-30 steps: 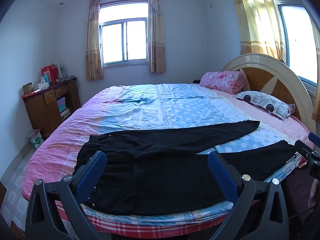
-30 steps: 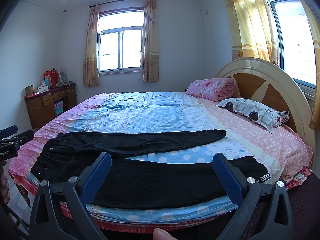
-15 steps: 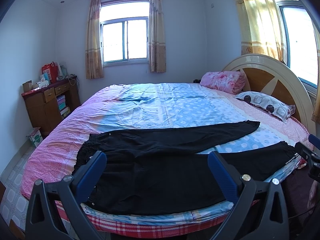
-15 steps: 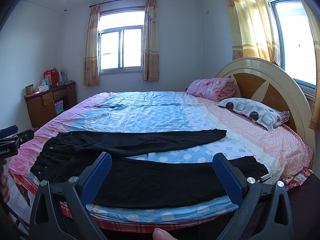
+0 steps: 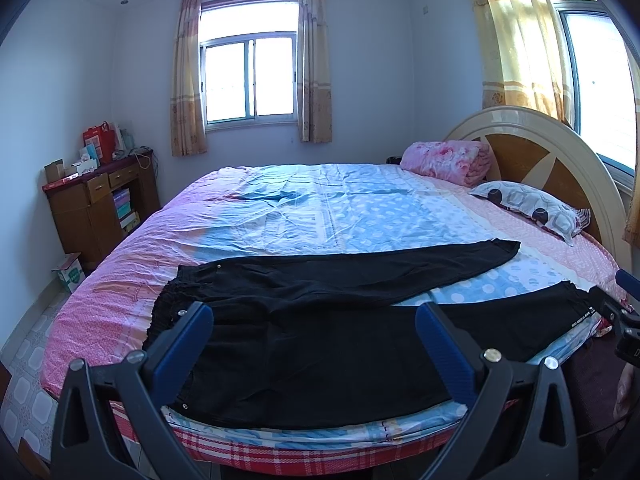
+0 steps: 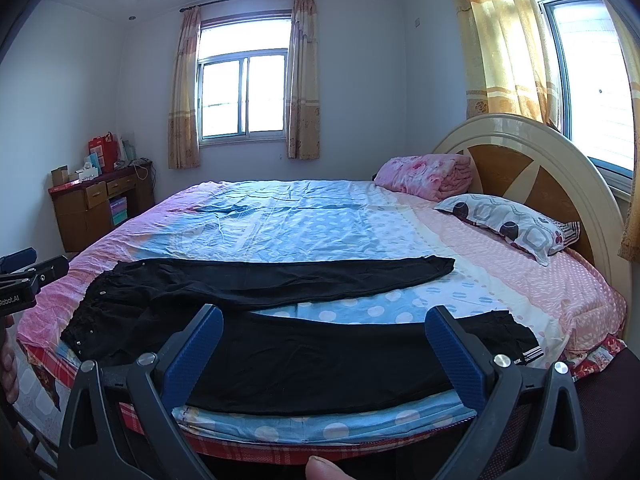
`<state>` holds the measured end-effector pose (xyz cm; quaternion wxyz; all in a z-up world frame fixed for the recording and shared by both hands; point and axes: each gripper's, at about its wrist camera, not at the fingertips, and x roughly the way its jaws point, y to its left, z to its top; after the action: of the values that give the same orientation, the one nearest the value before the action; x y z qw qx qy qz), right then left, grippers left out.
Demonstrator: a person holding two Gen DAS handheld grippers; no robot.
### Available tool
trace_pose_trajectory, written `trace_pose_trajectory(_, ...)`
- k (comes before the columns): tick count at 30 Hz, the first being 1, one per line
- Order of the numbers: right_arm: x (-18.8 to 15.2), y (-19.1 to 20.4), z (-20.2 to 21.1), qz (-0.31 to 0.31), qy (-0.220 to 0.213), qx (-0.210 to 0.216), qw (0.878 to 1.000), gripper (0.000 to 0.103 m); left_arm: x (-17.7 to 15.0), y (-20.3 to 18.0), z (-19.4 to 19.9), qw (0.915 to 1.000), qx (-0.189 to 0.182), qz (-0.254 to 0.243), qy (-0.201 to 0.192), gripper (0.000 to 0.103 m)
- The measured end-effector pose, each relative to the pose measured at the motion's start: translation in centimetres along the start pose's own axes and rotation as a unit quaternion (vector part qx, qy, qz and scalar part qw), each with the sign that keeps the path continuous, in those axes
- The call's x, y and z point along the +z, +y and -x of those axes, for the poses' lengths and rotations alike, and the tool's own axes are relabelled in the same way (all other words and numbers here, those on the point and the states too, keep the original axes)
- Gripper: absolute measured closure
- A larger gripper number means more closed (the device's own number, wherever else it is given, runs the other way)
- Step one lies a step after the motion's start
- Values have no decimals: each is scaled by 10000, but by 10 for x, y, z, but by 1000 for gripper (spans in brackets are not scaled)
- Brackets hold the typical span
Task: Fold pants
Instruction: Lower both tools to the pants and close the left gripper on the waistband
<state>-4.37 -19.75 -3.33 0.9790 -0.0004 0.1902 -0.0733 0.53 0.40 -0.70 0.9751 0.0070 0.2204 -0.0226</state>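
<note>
Black pants (image 5: 320, 332) lie flat along the near edge of the bed, waistband to the left, both legs spread apart and pointing right. They also show in the right wrist view (image 6: 304, 320). My left gripper (image 5: 314, 340) is open and empty, held in front of the bed before the waist and thigh part. My right gripper (image 6: 324, 340) is open and empty, held before the near leg. The left gripper shows at the left edge of the right wrist view (image 6: 24, 280); the right gripper shows at the right edge of the left wrist view (image 5: 618, 312).
The bed (image 5: 320, 208) has a pink and blue sheet, a round headboard (image 5: 560, 152) at right, a patterned pillow (image 5: 528, 204) and a folded pink quilt (image 5: 448, 160). A wooden cabinet (image 5: 96, 204) stands by the far left wall. A thumb (image 6: 324, 468) shows at the bottom.
</note>
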Motion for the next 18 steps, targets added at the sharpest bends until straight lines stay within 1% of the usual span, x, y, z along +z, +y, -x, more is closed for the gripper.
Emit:
trace_pose_trajectory(4, -1, -1, -4, 9, 30, 4, 10000, 1, -4, -1, -6, 10000, -37, -13, 62, 0)
trace_pose_trajectory(6, -3, -1, -6, 34, 7, 40, 10000, 1, -7, 1, -16, 9999, -80, -35, 118, 0)
trace_pose_trajectory(8, -6, -1, -11, 105, -54, 112, 9999, 1, -12, 4, -33, 9998, 20, -68, 200, 0)
trace_pose_trajectory(10, -10, 2, -20, 250, -10, 120, 9996, 1, -19, 9, -53, 9992, 168, -115, 342, 0)
trace_pose_trajectory(13, -17, 5, -43, 387, 247, 66, 9989, 1, -30, 24, -82, 9975, 260, 16, 654, 0)
trace_pose_trajectory(18, -33, -1, -89, 200, 848, 136, 9961, 1, -42, 52, -126, 9933, 491, 141, 1032, 0)
